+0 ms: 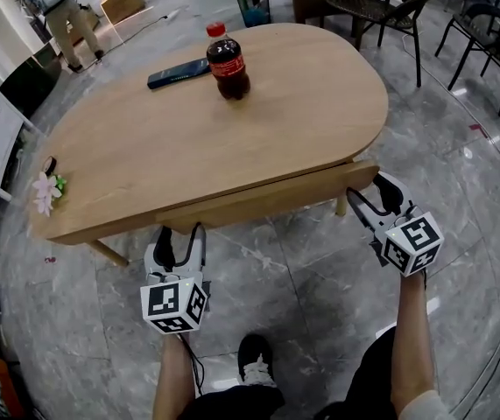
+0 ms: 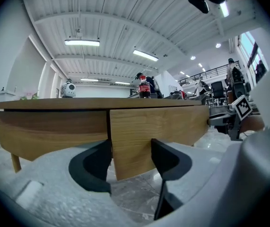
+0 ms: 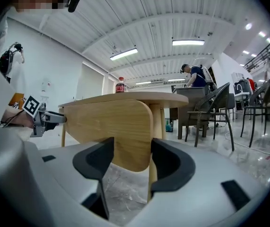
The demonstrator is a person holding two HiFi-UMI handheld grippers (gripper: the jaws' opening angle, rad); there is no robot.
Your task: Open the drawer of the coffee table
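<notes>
Marble floor (image 1: 320, 274), oval worktop (image 1: 276, 121); drawer front (image 1: 267, 198) ends sit between the wide-spread fingers (image 2: 94, 167) of left gripper (image 2: 131, 162) and right gripper (image 3: 127, 162)

A cola bottle (image 1: 228, 62) stands up, just beside a dark phone (image 1: 179, 73). A pink flower (image 1: 46, 191) lies well apart from them. 2 dark chairs (image 1: 390, 7), a blue-green bin (image 1: 253, 7) and a brown box (image 1: 123, 0) sit on the shiny grey floor (image 1: 320, 287).

Grey marble floor (image 1: 320, 269) gleaming; dark chairs (image 1: 381, 3) far side, teal bin (image 1: 252, 7) near them; white ribbed ceiling (image 2: 125, 13), strip lights (image 2: 82, 42) glowing.
</notes>
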